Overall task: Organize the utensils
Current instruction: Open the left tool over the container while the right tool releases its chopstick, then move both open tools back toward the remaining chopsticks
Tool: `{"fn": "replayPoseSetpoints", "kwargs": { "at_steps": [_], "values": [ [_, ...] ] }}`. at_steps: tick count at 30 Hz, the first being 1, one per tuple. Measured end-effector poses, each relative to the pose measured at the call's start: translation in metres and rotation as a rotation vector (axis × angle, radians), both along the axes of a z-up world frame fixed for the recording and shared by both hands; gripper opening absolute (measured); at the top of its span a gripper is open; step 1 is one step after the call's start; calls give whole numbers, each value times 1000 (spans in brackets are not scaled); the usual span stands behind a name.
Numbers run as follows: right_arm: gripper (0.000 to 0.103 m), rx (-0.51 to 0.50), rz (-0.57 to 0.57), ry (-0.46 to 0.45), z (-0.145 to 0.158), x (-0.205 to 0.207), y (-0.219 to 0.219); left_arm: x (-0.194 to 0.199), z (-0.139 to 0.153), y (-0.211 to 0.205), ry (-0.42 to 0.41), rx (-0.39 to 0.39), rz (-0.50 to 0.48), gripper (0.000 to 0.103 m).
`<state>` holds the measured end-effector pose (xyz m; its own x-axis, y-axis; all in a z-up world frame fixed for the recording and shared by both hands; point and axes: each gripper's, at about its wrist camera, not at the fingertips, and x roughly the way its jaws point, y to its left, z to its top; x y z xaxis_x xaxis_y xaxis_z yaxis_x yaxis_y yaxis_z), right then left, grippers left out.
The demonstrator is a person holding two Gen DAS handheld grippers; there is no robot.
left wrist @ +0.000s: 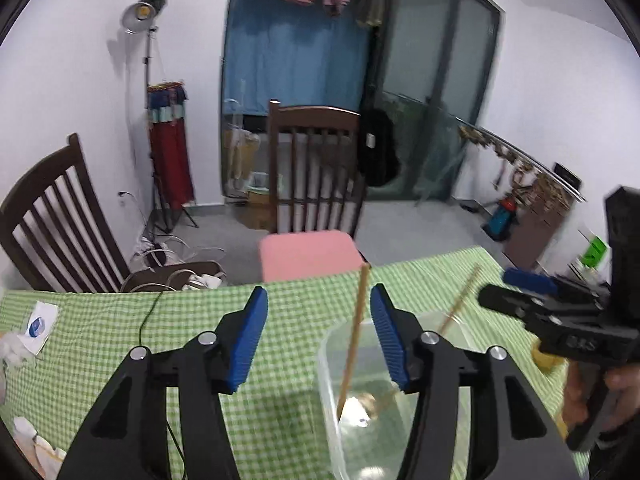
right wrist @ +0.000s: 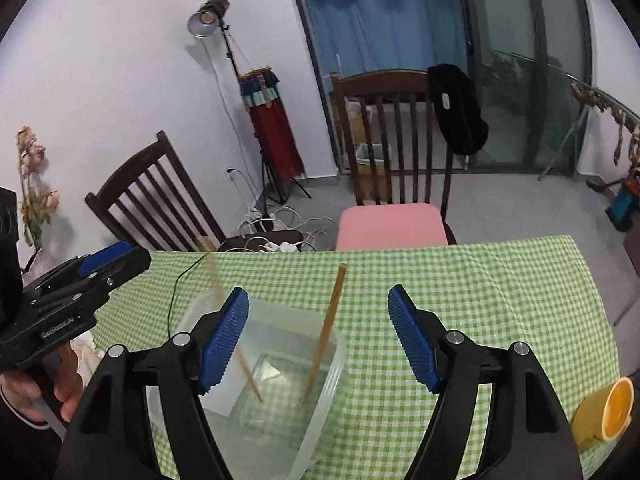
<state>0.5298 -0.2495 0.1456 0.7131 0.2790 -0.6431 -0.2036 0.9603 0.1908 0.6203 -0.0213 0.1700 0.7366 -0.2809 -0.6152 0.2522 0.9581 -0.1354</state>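
- Two black grippers with blue ribbed pads: the left gripper (left wrist: 318,334) and right gripper (right wrist: 318,338) both stand with jaws apart, gripping nothing.
- One clear plastic container (right wrist: 336,364) sits on the green checked tablecloth (right wrist: 480,280), holding two wooden chopsticks (right wrist: 326,330) leaning upright.
- One yellow cup (right wrist: 604,412) lies tipped at right.
- Beyond, two dark wooden chairs (right wrist: 396,120).

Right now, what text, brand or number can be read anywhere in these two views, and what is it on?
"SenRobot.AI", roughly; small and partly blurred: side of the left gripper, right wrist view.
Embossed marking on the right gripper: too blurred to read.
Blue round logo on a white packet: too small to read.
Nothing else legible.
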Motion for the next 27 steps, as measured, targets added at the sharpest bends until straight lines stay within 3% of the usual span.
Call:
{"fn": "replayPoseSetpoints", "kwargs": {
  "at_steps": [3,7,12,15,19,22,27],
  "values": [
    [70,-34,-22,-1,7,-5,-2,-13,9,0,-4,43,-21,52],
    [70,-84,-34,7,16,-22,-4,-42,22,8,7,63,-30,61],
    [70,-102,-28,-25,33,-68,-18,-96,44,27,-23,64,-28,66],
    [70,-129,-9,-55,42,-97,-22,-134,52,33,-62,71,-47,76],
    [70,-165,30,-75,46,-140,-18,-182,54,37,-79,69,-63,81],
    [70,-166,53,-103,48,-172,-17,-218,54,46,-124,50,-21,88],
    [71,-147,83,-159,41,-239,-18,-284,40,51,-153,14,41,88]
  ]
}}
